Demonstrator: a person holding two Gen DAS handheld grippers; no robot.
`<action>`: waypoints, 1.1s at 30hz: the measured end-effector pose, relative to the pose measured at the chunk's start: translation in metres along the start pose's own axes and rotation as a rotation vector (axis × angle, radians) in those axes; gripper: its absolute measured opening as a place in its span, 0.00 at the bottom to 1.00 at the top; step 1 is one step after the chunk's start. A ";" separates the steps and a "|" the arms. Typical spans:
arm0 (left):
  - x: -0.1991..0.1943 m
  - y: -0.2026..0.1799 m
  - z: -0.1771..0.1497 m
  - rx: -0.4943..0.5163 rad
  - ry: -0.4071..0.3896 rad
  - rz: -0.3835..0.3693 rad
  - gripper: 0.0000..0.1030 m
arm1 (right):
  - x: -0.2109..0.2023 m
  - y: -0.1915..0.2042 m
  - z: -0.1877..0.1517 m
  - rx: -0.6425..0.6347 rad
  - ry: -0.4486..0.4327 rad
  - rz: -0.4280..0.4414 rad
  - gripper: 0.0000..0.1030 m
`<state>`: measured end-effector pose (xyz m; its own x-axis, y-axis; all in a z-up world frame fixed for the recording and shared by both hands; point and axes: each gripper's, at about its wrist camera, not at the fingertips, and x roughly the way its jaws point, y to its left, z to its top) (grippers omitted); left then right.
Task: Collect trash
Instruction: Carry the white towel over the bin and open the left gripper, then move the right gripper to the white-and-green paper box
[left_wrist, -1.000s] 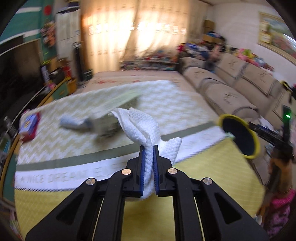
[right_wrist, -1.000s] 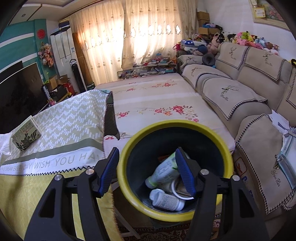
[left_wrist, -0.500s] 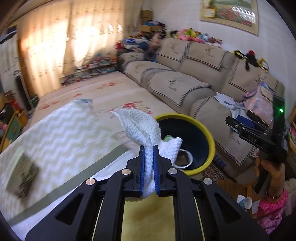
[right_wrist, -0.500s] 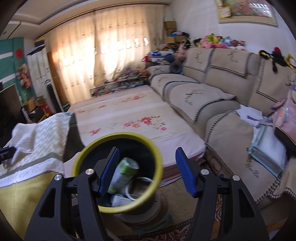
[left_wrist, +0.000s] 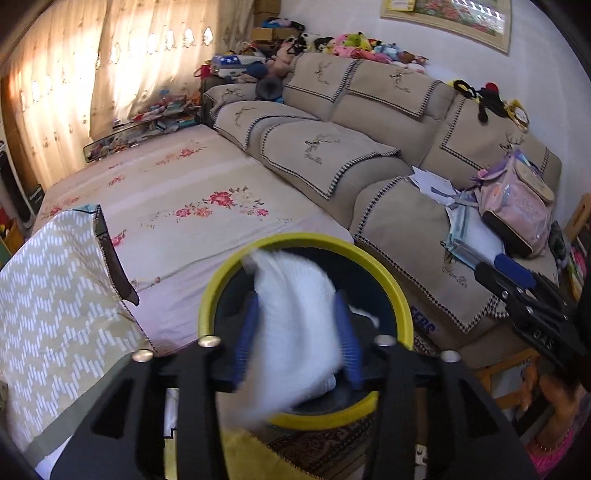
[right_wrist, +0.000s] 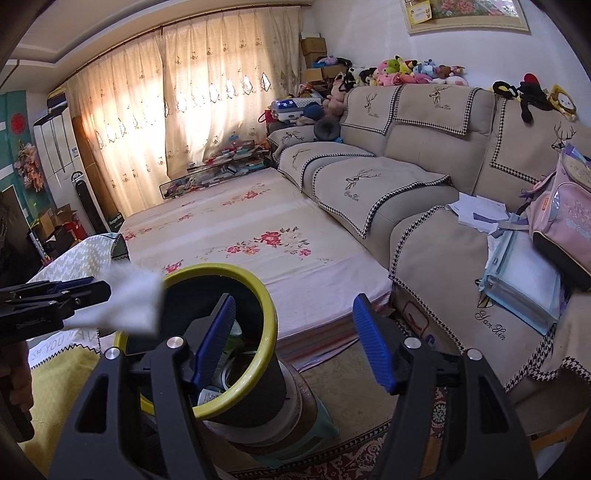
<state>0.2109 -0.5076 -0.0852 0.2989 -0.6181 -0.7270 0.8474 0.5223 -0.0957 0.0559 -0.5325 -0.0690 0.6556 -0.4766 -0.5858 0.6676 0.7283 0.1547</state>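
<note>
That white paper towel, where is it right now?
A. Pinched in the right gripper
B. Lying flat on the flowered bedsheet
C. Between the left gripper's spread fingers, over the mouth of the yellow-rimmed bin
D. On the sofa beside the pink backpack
C: the white paper towel sits between the open jaws of the left gripper, right above the yellow-rimmed bin; the right gripper is open and holds nothing.

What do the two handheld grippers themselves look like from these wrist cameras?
Both match: the left gripper and right gripper have matte black angular frames with cut-out slots, round silver screw heads, and blue ribbed finger pads. Small white lettering on the left gripper's side is unreadable. No cables show. A bare hand grips the left one.
</note>
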 end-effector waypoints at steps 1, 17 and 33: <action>-0.001 0.001 0.000 -0.004 -0.007 0.006 0.50 | 0.000 0.000 0.000 -0.001 0.001 0.001 0.61; -0.189 0.058 -0.083 -0.154 -0.269 0.162 0.83 | -0.002 0.084 0.000 -0.143 0.017 0.219 0.62; -0.361 0.174 -0.263 -0.495 -0.409 0.587 0.87 | -0.042 0.348 -0.023 -0.445 0.069 0.655 0.67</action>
<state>0.1347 -0.0387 -0.0182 0.8425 -0.2816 -0.4593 0.2466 0.9595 -0.1359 0.2527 -0.2481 -0.0088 0.8333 0.1380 -0.5354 -0.0596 0.9851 0.1610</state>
